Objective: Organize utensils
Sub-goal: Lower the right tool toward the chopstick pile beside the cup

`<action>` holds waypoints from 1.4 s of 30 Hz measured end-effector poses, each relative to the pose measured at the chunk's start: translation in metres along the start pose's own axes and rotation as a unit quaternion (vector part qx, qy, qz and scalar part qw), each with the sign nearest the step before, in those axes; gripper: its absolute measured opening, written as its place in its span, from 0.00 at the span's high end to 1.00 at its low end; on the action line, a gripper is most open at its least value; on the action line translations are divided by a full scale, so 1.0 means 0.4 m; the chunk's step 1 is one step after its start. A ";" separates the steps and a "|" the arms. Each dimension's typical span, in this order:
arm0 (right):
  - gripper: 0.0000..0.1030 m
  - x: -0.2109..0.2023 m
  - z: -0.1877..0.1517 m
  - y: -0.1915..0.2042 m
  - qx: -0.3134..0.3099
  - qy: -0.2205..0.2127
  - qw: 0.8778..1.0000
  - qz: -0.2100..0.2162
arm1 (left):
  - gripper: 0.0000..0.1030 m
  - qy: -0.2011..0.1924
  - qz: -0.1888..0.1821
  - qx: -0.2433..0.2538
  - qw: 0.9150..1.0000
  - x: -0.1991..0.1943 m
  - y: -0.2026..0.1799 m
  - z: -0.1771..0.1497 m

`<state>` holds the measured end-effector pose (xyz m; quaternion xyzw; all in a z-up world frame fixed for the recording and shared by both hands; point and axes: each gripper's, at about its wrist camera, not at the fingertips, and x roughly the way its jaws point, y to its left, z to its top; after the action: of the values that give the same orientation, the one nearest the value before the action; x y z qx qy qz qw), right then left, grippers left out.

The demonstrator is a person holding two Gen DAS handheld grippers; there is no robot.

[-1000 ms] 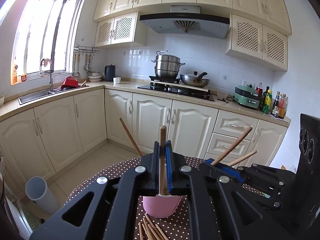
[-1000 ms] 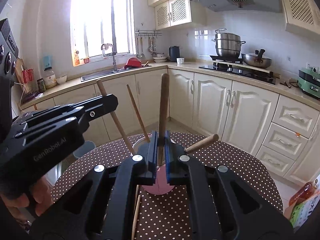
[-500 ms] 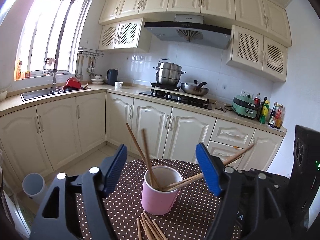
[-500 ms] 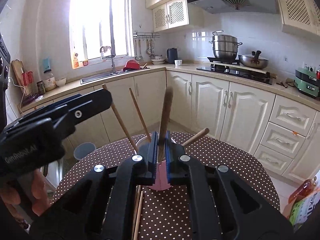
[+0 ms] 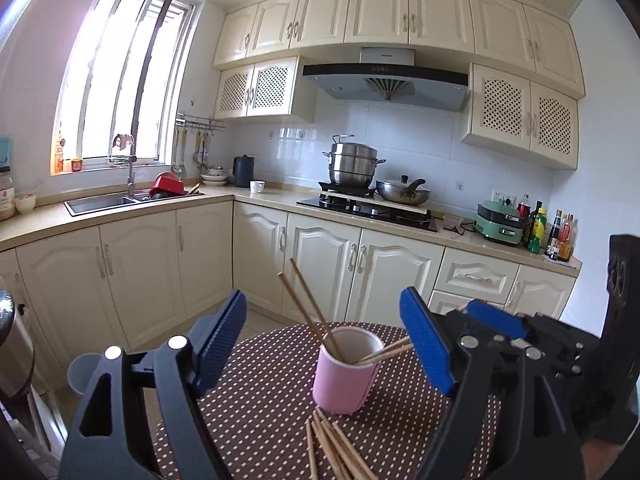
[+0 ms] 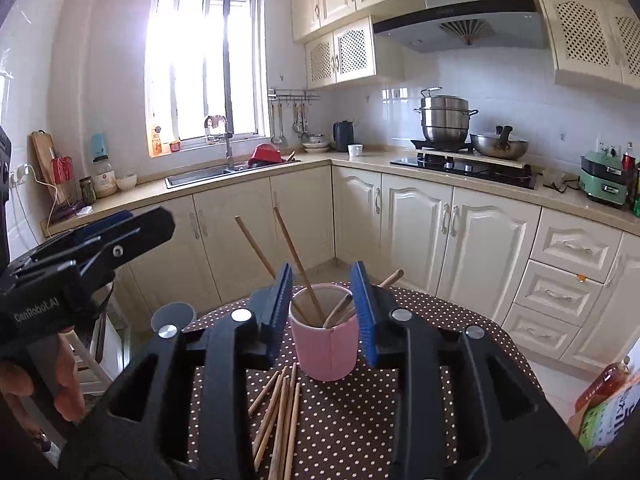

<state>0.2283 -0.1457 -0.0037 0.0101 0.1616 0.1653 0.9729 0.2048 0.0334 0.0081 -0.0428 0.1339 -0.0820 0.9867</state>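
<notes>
A pink cup (image 5: 344,380) (image 6: 324,348) stands on the brown polka-dot tablecloth (image 5: 260,400) (image 6: 440,360). Several wooden chopsticks (image 5: 304,308) (image 6: 296,256) lean inside it. More loose chopsticks (image 5: 332,448) (image 6: 280,412) lie on the cloth in front of the cup. My left gripper (image 5: 322,300) is drawn back from the cup, jaws wide and still opening, nothing between the pads. My right gripper (image 6: 322,270) is also opening; its blue pads frame the cup's rim without touching it or any chopstick.
A grey bin (image 5: 80,372) (image 6: 174,314) stands on the floor left of the table. A person's hand (image 6: 24,384) holds the left tool. A printed packet (image 6: 608,412) sits at the right edge. Kitchen cabinets run behind.
Both grippers let go of the chopstick each held upright over the cup, the left first, the right just now. The chopsticks now rest in the cup. Both tools pulled back.
</notes>
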 end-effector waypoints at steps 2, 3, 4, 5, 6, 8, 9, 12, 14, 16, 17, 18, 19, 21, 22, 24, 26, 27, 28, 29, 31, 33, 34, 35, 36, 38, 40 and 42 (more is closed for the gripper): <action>0.55 -0.017 -0.005 0.005 0.001 -0.005 1.000 0.000 | 0.25 0.003 0.003 0.001 1.000 -0.018 0.010 -0.008; 0.55 -0.023 -0.007 0.005 0.002 -0.006 1.000 0.001 | 0.25 0.004 0.004 0.001 1.000 -0.024 0.014 -0.012; 0.55 -0.030 -0.011 0.006 0.003 -0.005 1.000 0.003 | 0.25 0.008 0.006 0.002 1.000 -0.030 0.019 -0.021; 0.55 -0.035 -0.014 0.007 0.004 -0.003 1.000 0.004 | 0.25 0.014 0.005 0.002 1.000 -0.033 0.024 -0.028; 0.55 -0.038 -0.018 0.007 0.002 -0.002 1.000 0.003 | 0.25 0.019 0.003 0.000 1.000 -0.034 0.029 -0.036; 0.55 -0.044 -0.030 0.010 -0.002 0.000 1.000 0.002 | 0.25 0.031 0.002 -0.006 0.999 -0.033 0.043 -0.053; 0.55 -0.045 -0.039 0.011 -0.003 0.004 1.000 0.003 | 0.25 0.039 0.001 -0.007 0.999 -0.031 0.051 -0.065; 0.55 -0.043 -0.065 0.010 -0.004 0.016 1.000 0.001 | 0.25 0.071 -0.001 -0.015 0.997 -0.011 0.081 -0.097; 0.55 -0.035 -0.089 0.004 0.000 0.029 1.000 -0.001 | 0.25 0.104 -0.002 -0.027 0.994 0.018 0.105 -0.123; 0.55 -0.021 -0.113 -0.006 0.009 0.046 0.999 -0.003 | 0.25 0.137 0.006 -0.039 0.990 0.048 0.121 -0.148; 0.55 -0.014 -0.125 -0.012 0.016 0.053 0.998 -0.001 | 0.25 0.163 0.014 -0.043 0.986 0.071 0.132 -0.168; 0.55 -0.010 -0.134 -0.015 0.018 0.057 0.998 -0.001 | 0.25 0.179 0.018 -0.044 0.983 0.085 0.134 -0.182; 0.55 -0.002 -0.147 -0.018 0.020 0.065 0.998 -0.001 | 0.25 0.197 0.019 -0.046 0.979 0.103 0.137 -0.198; 0.55 0.012 -0.168 -0.021 0.020 0.077 0.997 0.000 | 0.25 0.220 0.011 -0.051 0.974 0.128 0.143 -0.231; 0.55 0.022 -0.181 -0.026 0.020 0.086 0.996 0.002 | 0.25 0.236 0.004 -0.055 0.970 0.146 0.144 -0.250; 0.55 0.041 -0.203 -0.034 0.022 0.103 0.994 0.003 | 0.25 0.259 -0.002 -0.056 0.964 0.173 0.139 -0.283; 0.55 0.065 -0.228 -0.043 0.023 0.126 0.992 0.004 | 0.25 0.280 -0.002 -0.051 0.959 0.202 0.130 -0.317; 0.55 0.072 -0.238 -0.045 0.025 0.133 0.991 0.005 | 0.25 0.289 -0.001 -0.049 0.956 0.216 0.125 -0.333; 0.55 0.082 -0.251 -0.049 0.028 0.142 0.989 0.007 | 0.25 0.300 0.000 -0.047 0.953 0.230 0.120 -0.349; 0.55 0.093 -0.264 -0.054 0.031 0.154 0.987 0.008 | 0.25 0.309 0.001 -0.043 0.950 0.242 0.112 -0.362; 0.55 0.110 -0.285 -0.067 0.037 0.171 0.985 0.010 | 0.25 0.319 0.005 -0.031 0.947 0.260 0.098 -0.377; 0.55 0.129 -0.304 -0.077 0.043 0.190 0.981 0.015 | 0.25 0.329 0.015 -0.015 0.944 0.279 0.086 -0.398; 0.55 0.135 -0.311 -0.079 0.046 0.196 0.979 0.018 | 0.25 0.332 0.017 -0.011 0.943 0.283 0.083 -0.404; 0.55 0.140 -0.316 -0.080 0.047 0.201 0.978 0.019 | 0.25 0.335 0.018 -0.007 0.942 0.290 0.079 -0.411; 0.55 0.150 -0.323 -0.082 0.050 0.211 0.976 0.023 | 0.25 0.338 0.019 -0.002 0.941 0.296 0.074 -0.417; 0.55 0.164 -0.330 -0.082 0.052 0.222 0.973 0.031 | 0.25 0.344 0.029 0.012 0.938 0.308 0.066 -0.427; 0.55 0.182 -0.340 -0.075 0.049 0.237 0.970 0.036 | 0.25 0.350 0.049 0.030 0.935 0.320 0.064 -0.443; 0.57 0.200 -0.348 -0.065 0.041 0.249 0.967 0.040 | 0.25 0.344 0.053 0.038 0.937 0.320 0.062 -0.447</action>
<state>0.2637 -0.1489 -0.1623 0.0154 0.4050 0.1949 0.8932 0.2818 0.0244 -0.1990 0.0328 0.4639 -0.0441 0.8842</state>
